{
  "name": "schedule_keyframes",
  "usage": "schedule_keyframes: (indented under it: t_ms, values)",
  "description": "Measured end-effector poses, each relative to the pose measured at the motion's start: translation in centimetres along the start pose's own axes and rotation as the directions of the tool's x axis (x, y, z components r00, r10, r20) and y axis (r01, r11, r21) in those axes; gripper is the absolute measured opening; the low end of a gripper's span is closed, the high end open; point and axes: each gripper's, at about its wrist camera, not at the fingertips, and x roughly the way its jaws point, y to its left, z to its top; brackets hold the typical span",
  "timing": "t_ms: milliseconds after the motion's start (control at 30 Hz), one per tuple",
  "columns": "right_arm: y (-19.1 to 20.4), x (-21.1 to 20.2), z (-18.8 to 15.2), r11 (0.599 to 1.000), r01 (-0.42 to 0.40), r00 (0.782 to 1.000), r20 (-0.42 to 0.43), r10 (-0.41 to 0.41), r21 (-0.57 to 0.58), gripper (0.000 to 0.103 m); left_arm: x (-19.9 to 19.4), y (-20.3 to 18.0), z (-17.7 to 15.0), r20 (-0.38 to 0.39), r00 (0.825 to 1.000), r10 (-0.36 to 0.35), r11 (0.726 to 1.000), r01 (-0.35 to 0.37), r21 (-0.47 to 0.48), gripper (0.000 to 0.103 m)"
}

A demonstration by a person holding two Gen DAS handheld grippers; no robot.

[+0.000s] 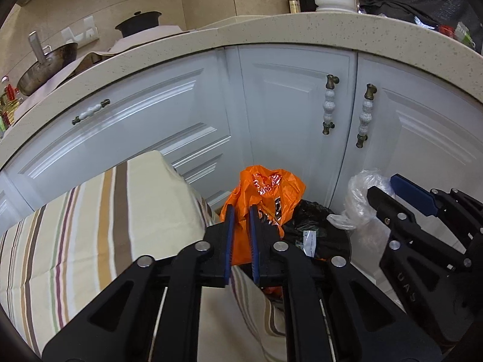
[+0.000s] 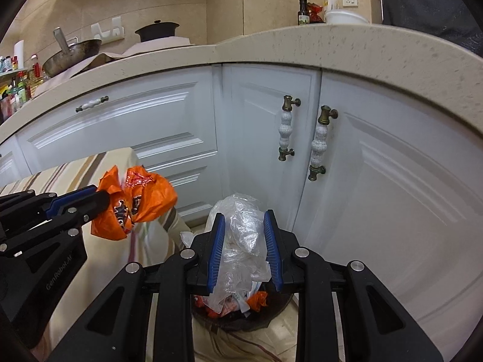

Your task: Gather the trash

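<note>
Two jaws pairs clamp trash: left gripper (image 1: 240, 211) on orange bag (image 1: 265, 190), right gripper (image 2: 244, 220) on clear plastic (image 2: 244, 235).

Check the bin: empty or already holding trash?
Holding trash. In the right wrist view the bin under the clear bag has orange and white scraps inside. How full it is cannot be told.

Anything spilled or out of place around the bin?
Nothing stands out. The left claw has the orange bag and the right claw the clear plastic bag, both above the trash bin. No litter visible on the floor.
</note>
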Motion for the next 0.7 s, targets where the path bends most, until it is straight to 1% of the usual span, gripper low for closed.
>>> schedule_keyframes:
  t_ms: [33,67,100,167,300,367,400,567,600,633,700]
  values:
    - [-0.1,0.6,0.0,1.0,0.006,1.0,-0.001,-0.006,-0.001,0.038,0.4,-0.2,0.2,-0.007,1.0,0.006,1.0,-0.006,0.005,0.036]
    - [-0.2,1.0,0.0,1.0,0.016,1.0,0.001,-0.016,-0.001,0.051,0.8,-0.2,0.3,-0.007,1.0,0.009,1.0,-0.009,0.002,0.041]
    - [-0.3,1.4,0.1,1.0,0.026,1.0,0.005,-0.026,0.002,0.055,0.9,-0.1,0.4,-0.004,1.0,0.011,1.0,-0.011,-0.005,0.044]
    - [-0.5,1.8,0.1,1.0,0.029,1.0,-0.004,-0.029,0.009,0.055,1.2,0.1,0.5,-0.006,1.0,0.008,1.0,-0.008,-0.01,0.044]
    - [-0.6,1.3,-0.1,0.999,0.044,0.999,-0.006,-0.044,0.009,0.055,0.9,0.9,0.3,-0.009,1.0,0.016,1.0,-0.016,-0.023,0.044]
    - [-0.6,0.6,-0.3,0.999,0.051,0.999,-0.008,-0.051,0.015,0.055,0.1,1.6,0.1,-0.004,1.0,0.012,0.999,-0.012,-0.04,0.047]
    - [-0.6,0.3,-0.4,0.998,0.054,0.998,-0.011,-0.054,0.018,0.055,-0.3,1.8,0.0,0.002,1.0,0.013,0.999,-0.013,-0.046,0.051]
    - [-0.5,-2.5,-0.6,0.997,0.065,0.998,-0.003,-0.065,0.034,0.06,-3.7,3.3,-0.7,0.044,0.999,0.014,0.998,-0.011,-0.065,0.054]
    - [-0.4,-3.2,-0.5,0.997,0.068,0.998,0.002,-0.068,0.038,0.062,-4.2,3.6,-0.8,0.052,0.999,0.015,0.998,-0.011,-0.069,0.057]
    - [-0.3,-3.9,-0.5,0.997,0.069,0.998,0.009,-0.07,0.042,0.063,-5.0,4.0,-1.0,0.065,0.998,0.019,0.997,-0.014,-0.075,0.064]
    - [-0.1,-5.2,-0.4,0.996,0.071,0.997,0.022,-0.072,0.05,0.065,-6.5,4.6,-1.3,0.088,0.996,0.023,0.996,-0.016,-0.083,0.066]
